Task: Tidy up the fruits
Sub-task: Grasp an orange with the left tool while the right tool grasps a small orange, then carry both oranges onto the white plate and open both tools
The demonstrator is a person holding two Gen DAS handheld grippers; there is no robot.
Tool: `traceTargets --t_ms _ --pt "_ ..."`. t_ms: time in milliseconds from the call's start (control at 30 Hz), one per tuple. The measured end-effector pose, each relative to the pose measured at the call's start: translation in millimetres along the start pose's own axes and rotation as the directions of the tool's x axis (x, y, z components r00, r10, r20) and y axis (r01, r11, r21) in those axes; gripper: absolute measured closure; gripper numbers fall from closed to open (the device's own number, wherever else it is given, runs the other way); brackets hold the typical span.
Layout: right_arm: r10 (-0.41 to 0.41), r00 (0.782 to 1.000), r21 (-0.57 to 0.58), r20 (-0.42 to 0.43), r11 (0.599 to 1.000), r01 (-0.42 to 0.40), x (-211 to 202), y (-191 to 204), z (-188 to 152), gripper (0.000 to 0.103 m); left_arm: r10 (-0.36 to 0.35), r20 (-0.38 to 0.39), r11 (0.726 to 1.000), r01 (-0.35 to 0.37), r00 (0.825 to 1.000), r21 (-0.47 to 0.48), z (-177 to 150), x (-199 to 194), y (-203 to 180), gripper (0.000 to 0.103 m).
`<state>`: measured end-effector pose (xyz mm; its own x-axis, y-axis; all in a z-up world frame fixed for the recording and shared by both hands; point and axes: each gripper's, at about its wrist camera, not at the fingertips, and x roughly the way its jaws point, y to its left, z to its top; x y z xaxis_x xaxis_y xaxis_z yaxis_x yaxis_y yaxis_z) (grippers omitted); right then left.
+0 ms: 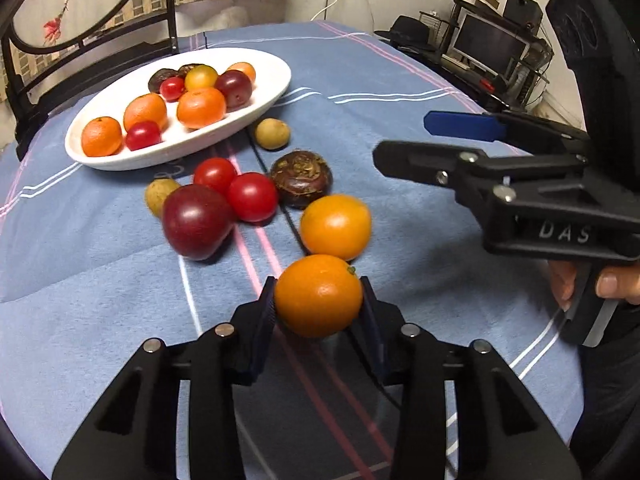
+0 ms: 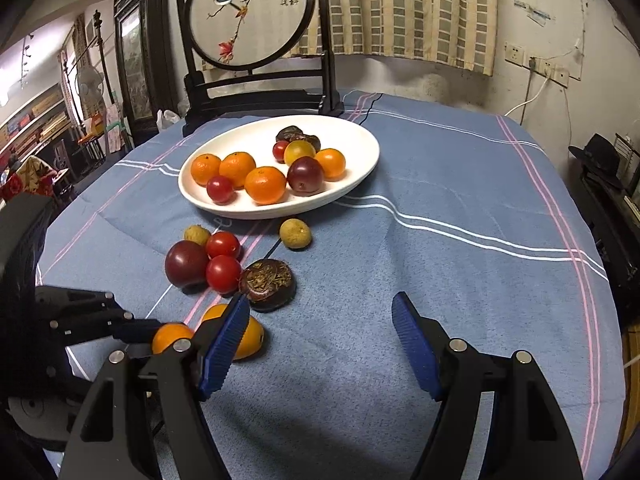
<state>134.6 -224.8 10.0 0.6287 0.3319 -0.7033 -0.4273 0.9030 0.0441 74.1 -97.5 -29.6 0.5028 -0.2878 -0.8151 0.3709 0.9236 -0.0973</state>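
Observation:
My left gripper (image 1: 318,284) is shut on a small orange (image 1: 318,300) low over the blue striped cloth, a pad pressing each side. It also shows at the left of the right wrist view, where the left gripper (image 2: 156,338) holds the orange (image 2: 172,338). Just beyond lie a second orange (image 1: 335,226), a dark red plum (image 1: 196,222), two red cherry tomatoes (image 1: 252,196), a brown water chestnut (image 1: 301,178) and two longans (image 1: 272,133). A white oval plate (image 1: 120,92) further back holds several fruits. My right gripper (image 2: 320,312) hovers open and empty to the right.
A dark wooden stand with a round embroidered bird screen (image 2: 248,12) stands at the table's far edge behind the plate (image 2: 240,136). A person's hand (image 1: 612,284) grips the right gripper's handle. A monitor (image 1: 488,44) and a black hat (image 1: 408,30) sit beyond the right edge.

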Motion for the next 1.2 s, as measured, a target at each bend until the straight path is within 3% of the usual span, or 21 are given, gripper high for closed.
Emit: traceTargets --t_ms 233,400,633,667,733,800,933,1000,1200 --pt "0.047 0.997 -0.09 -0.054 0.995 -0.052 11 22 -6 0.029 0.071 0.047 0.997 -0.071 0.996 -0.008 -5 -22 25 0.064" --pt "0.116 0.99 -0.138 -0.074 0.982 -0.126 12 41 -9 0.029 0.085 0.043 0.995 -0.083 0.995 -0.053 -11 -27 48 0.064" --pt "0.143 0.983 -0.18 -0.115 0.97 -0.162 19 64 -14 0.029 0.067 0.036 0.994 -0.063 0.997 -0.091 -12 -22 59 0.064" --pt "0.144 0.982 -0.184 -0.123 0.969 -0.166 20 68 -15 0.031 0.064 0.037 0.994 -0.06 0.997 -0.092 -12 -22 60 0.064" --pt "0.155 0.978 -0.18 -0.141 0.967 -0.18 24 72 -15 0.047 0.059 0.037 0.994 -0.055 0.998 -0.096 -13 -22 61 0.064" --pt "0.178 0.97 -0.169 -0.166 0.964 -0.206 28 76 -16 0.056 0.054 0.033 0.993 -0.051 0.998 -0.103 -13 -21 63 0.064" --pt "0.164 0.971 -0.178 -0.173 0.965 -0.194 32 83 -19 0.056 0.047 0.029 0.993 -0.044 0.998 -0.11 -14 -20 64 0.064" --pt "0.153 0.975 -0.167 -0.16 0.969 -0.18 31 81 -19 0.066 0.045 0.031 0.993 -0.041 0.999 -0.111 -14 -20 63 0.064" --pt "0.164 0.979 -0.128 -0.125 0.975 -0.179 24 72 -12 0.067 0.056 0.041 0.993 -0.051 0.998 -0.103 -12 -25 63 0.064"
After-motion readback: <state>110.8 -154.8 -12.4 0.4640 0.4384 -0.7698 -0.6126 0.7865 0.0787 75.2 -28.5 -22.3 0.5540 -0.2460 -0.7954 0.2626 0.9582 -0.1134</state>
